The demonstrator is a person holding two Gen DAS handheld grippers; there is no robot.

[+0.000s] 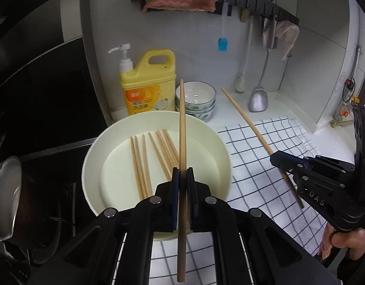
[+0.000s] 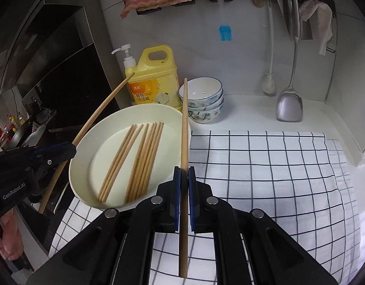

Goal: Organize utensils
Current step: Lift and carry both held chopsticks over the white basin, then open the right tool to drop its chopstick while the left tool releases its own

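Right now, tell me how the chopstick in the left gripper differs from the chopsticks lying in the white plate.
The held chopstick is clamped in the shut left gripper, lifted above the white plate; the plate chopsticks lie loose on its floor. The held one is single; those form a fanned bunch of several. The held one crosses the plate's far rim; the bunch stays inside it. All are plain, light wooden sticks of similar look.

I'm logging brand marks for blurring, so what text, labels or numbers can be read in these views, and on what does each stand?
"DAS" – on the body of the right gripper, seen from the left wrist view.
"GenRobot.AI" – on the body of the left gripper, seen from the right wrist view.
Orange label on the yellow detergent bottle – Chinese characters and small print, too blurred to read surely.
No other text is legible.
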